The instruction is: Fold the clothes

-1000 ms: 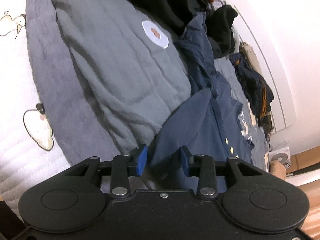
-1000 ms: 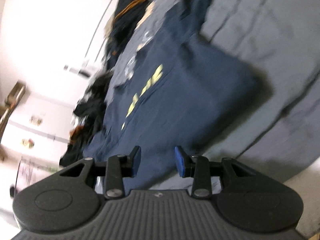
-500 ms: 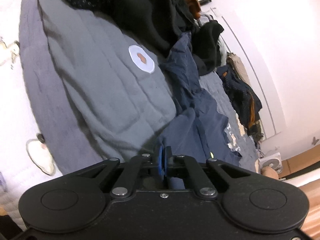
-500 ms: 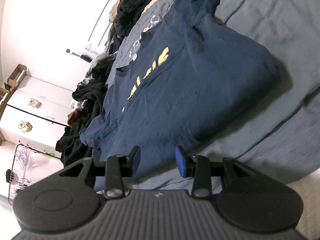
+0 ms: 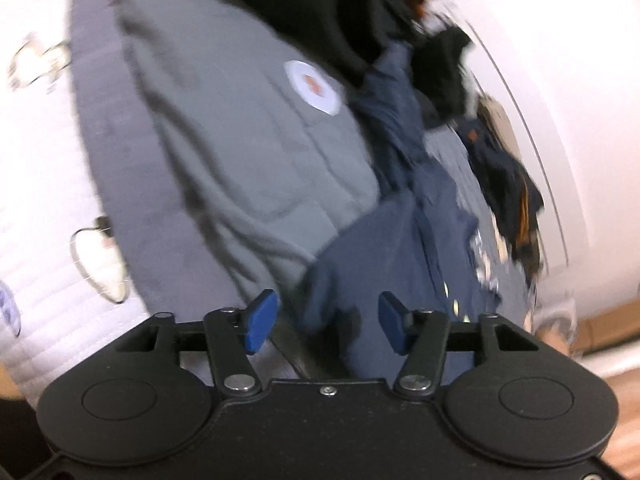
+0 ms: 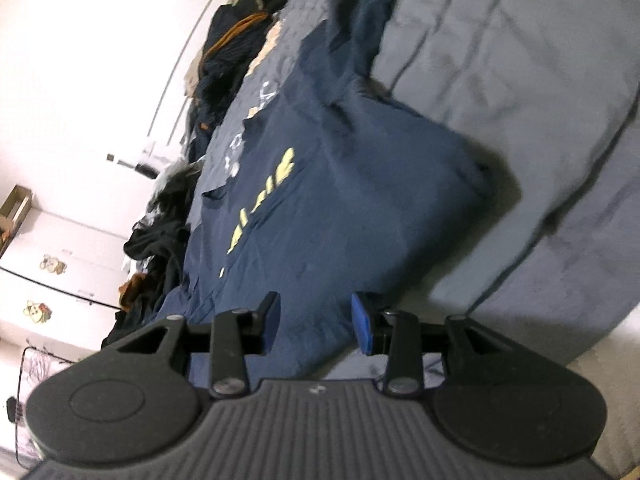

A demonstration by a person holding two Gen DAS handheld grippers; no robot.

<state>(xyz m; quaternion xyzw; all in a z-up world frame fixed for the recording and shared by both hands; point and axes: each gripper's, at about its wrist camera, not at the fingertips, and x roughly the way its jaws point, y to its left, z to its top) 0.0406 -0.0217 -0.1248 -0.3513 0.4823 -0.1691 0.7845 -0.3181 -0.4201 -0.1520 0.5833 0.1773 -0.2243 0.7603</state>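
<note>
A bed's grey quilt (image 6: 520,80) fills the right wrist view from 12 to 4 o'clock. A white wall (image 6: 80,60) stands at 10 o'clock, a white cabinet (image 6: 60,248) with bear stickers at 9 o'clock.

Setting: a home bedroom. A bed carries a grey quilted blanket (image 6: 520,92) over a white padded cover with cartoon animal prints (image 5: 100,268). Loose clothing piles (image 6: 236,44) lie along the white wall. White cupboard doors bearing bear stickers (image 6: 38,312) stand at one side, with a navy T-shirt (image 6: 340,200) spread on the bed.
</note>
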